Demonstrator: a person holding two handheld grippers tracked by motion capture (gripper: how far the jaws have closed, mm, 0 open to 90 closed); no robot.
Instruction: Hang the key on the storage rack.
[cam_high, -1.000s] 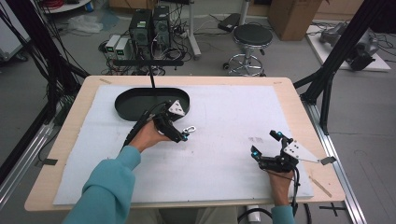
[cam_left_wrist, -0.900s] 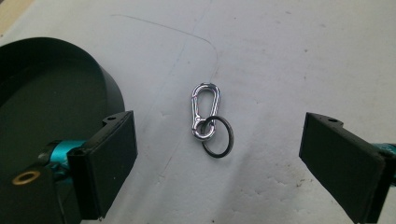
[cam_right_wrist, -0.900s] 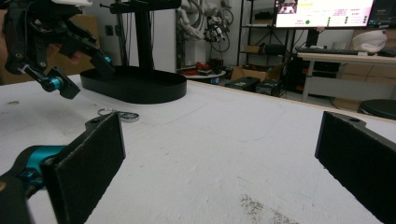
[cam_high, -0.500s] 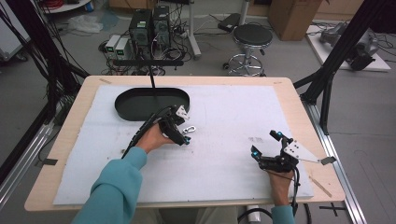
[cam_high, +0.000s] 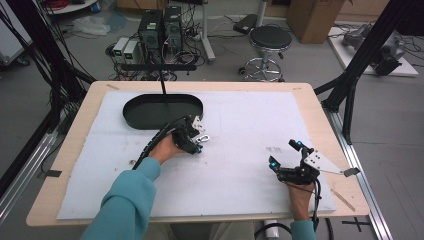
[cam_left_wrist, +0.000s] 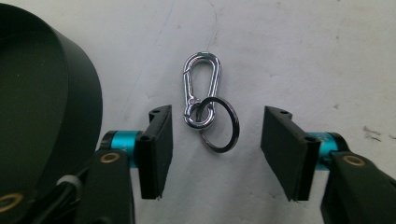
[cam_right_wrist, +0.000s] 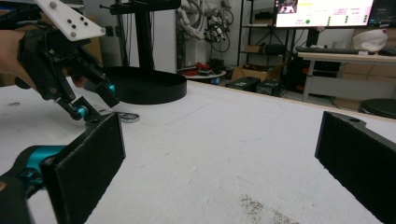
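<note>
- Since a second ago the left gripper (cam_high: 200, 142) has slid forward across the white mat (cam_high: 240, 150) toward the black oval tray (cam_high: 162, 110), carrying the teal-sleeved arm (cam_high: 127, 200) with it; the right gripper (cam_high: 285, 155) has kept its place.
- At the far left of the tabletop (cam_high: 75, 145), the tray sits on the mat near the back edge, its dark wall (cam_left_wrist: 70, 93) rising just beside the left gripper's left finger.
- Next comes the left gripper, its fingers (cam_left_wrist: 156, 149) spread wide apart and holding nothing.
- Between those fingers, on the mat, lies a silver carabiner clip (cam_left_wrist: 201, 88) linked to a dark key ring (cam_left_wrist: 222, 123); neither finger touches them.
- From the right gripper view, the left gripper (cam_right_wrist: 86, 105) tilts down over the key ring (cam_right_wrist: 127, 116), with the tray (cam_right_wrist: 144, 84) behind it.
- Well apart, near the front right corner of the mat, a hand (cam_high: 300, 192) holds the right gripper, its fingers (cam_right_wrist: 86, 163) also wide apart and empty over bare mat.
- Beyond the tabletop stand a round stool (cam_high: 270, 37) and computer boxes (cam_high: 160, 25) on the floor.
</note>
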